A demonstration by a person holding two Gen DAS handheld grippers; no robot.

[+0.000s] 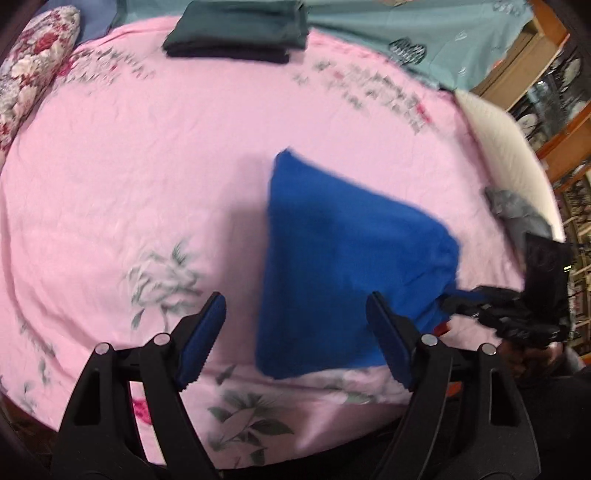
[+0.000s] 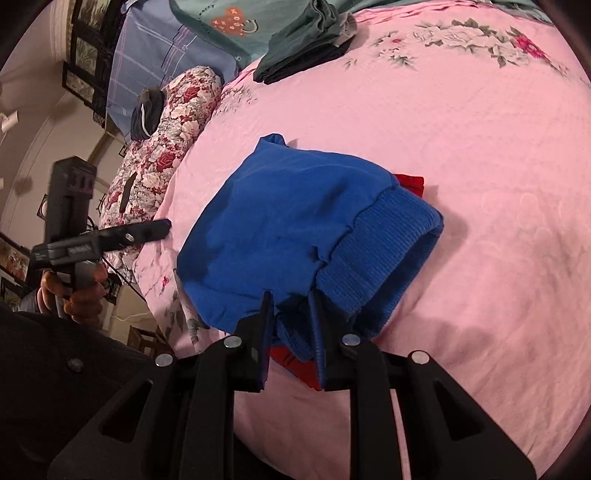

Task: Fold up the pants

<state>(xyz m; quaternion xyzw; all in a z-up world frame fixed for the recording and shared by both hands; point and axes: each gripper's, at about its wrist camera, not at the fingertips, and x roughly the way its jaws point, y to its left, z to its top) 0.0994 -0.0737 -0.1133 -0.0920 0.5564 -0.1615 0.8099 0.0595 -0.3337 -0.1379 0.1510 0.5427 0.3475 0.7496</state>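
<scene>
blue pants (image 2: 280, 221) lie mostly folded mid-bed on the pink bedspread (image 1: 147, 184), red lining showing under the ribbed waistband (image 2: 380, 251). Looks like soft fleece: light, limp, grippy, will sag if lifted by one corner. Best hold is the thick waistband rib. Right tool (image 2: 291, 317) is pinched on cloth at that band. Left tool (image 1: 295, 332) is wide apart, holding nothing, hovering near the fold edge. Bed is soft and wrinkled. Dark folded stack (image 1: 236, 29) at far side, floral pillow (image 1: 33, 74) at the edge, shelves beyond

One blue pants (image 1: 332, 258), two grippers (image 1: 295, 332) (image 2: 291, 325)
</scene>
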